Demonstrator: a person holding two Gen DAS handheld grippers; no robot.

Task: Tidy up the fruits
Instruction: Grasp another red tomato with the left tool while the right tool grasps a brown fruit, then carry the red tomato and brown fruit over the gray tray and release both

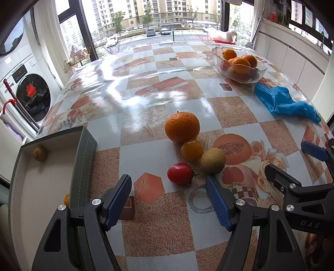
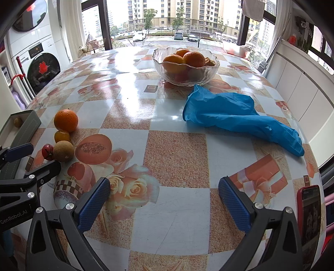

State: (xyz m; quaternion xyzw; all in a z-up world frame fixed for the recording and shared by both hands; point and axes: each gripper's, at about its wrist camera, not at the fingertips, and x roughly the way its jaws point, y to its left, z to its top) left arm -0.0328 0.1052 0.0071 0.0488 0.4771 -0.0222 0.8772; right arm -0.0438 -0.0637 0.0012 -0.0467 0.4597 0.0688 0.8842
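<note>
One glossy checkered table (image 2: pixel 177 158) faces tall windows (image 2: pixel 167 18).

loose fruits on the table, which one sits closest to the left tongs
The red tomato, the only red one, lies just ahead of the open left tongs. The brownish round fruit, small yellow-orange fruit and big orange lie farther off.

A: What lies ahead of the right tool (image 2: pixel 163 200)?
B: Its jaws stand wide over bare counter (image 2: pixel 179 225). A blue glove (image 2: pixel 235 116) lies beyond, and a glass bowl (image 2: pixel 185 78) of oranges behind it.
A: And at the left?
B: An orange (image 2: pixel 66 120), a yellow tomato (image 2: pixel 62 136), a brown fruit (image 2: pixel 63 153) and a red tomato (image 2: pixel 47 152) cluster beside the left tool (image 2: pixel 35 156).
</note>
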